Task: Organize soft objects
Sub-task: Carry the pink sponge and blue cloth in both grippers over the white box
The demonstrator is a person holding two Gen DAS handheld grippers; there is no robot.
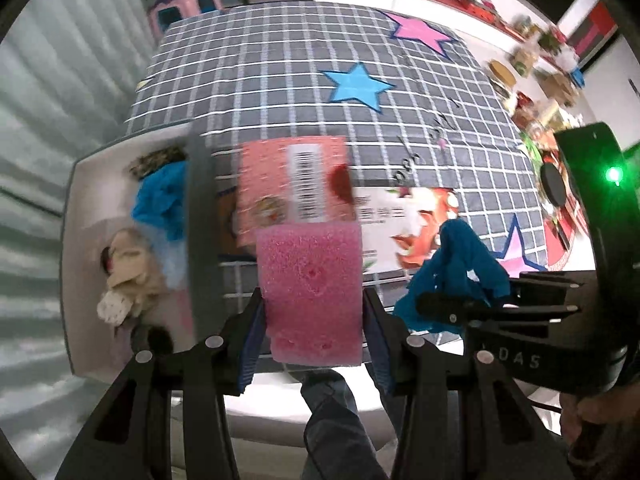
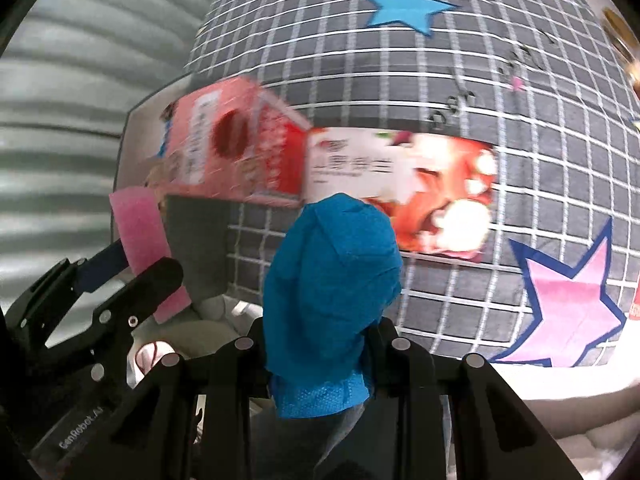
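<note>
Left gripper [image 1: 314, 320] fingers clamp a pink sponge [image 1: 312, 292]; right gripper [image 2: 316, 344] fingers clamp a blue cloth [image 2: 332, 280], at the sponge's three o'clock.

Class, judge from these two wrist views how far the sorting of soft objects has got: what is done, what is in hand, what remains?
Done: a blue cloth and a beige plush toy already lie in the white bin. In hand: the left gripper grips a pink sponge, and the right gripper a blue cloth. Left: both still need dropping into the bin; no other loose soft objects show.
</note>
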